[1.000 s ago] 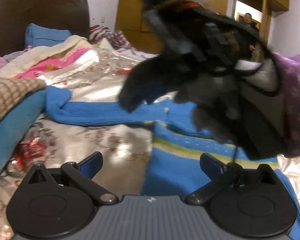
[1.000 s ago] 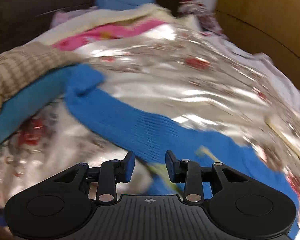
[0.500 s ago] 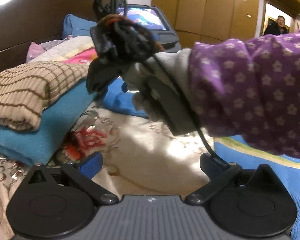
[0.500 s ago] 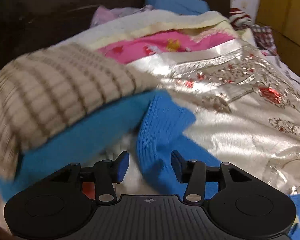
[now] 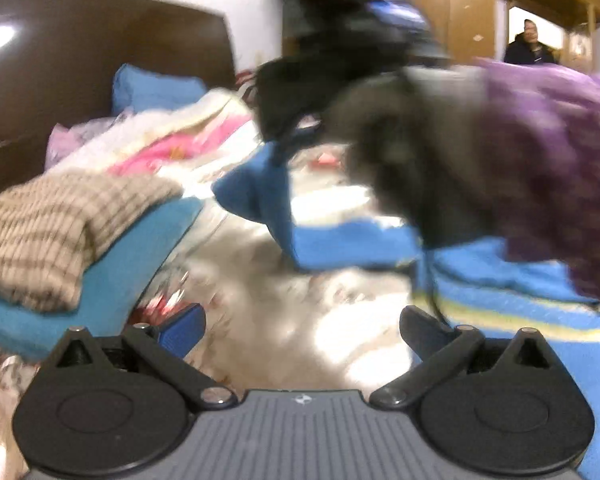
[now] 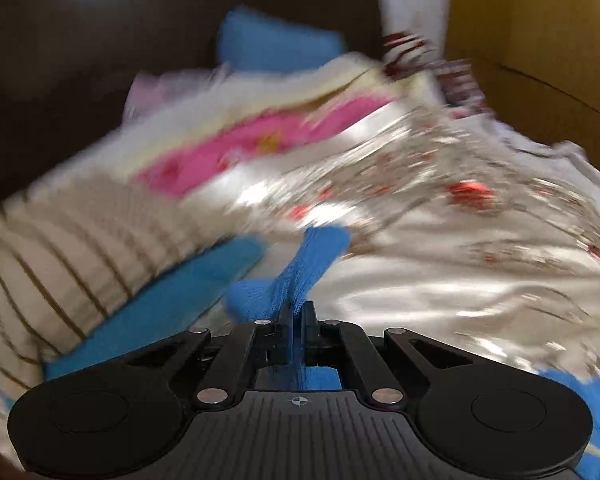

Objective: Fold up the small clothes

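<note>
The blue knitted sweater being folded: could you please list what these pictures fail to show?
- Blue knitted sweater, left wrist view: body hidden behind purple floral sleeve.
- Right gripper, left wrist view: motion-blurred.
- Sweater cuff, right wrist view: pinched part hidden between shut jaws.

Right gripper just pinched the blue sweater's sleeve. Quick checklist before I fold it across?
1. Right gripper shut on the sleeve: ok.
2. Sleeve cuff lifted off the bedspread: ok, seen in the left view.
3. Left gripper open and empty: ok.
4. Sweater body lying flat: cannot tell, the purple sleeve hides part of it.
5. Folded stack clear of the sleeve's path: ok.
</note>
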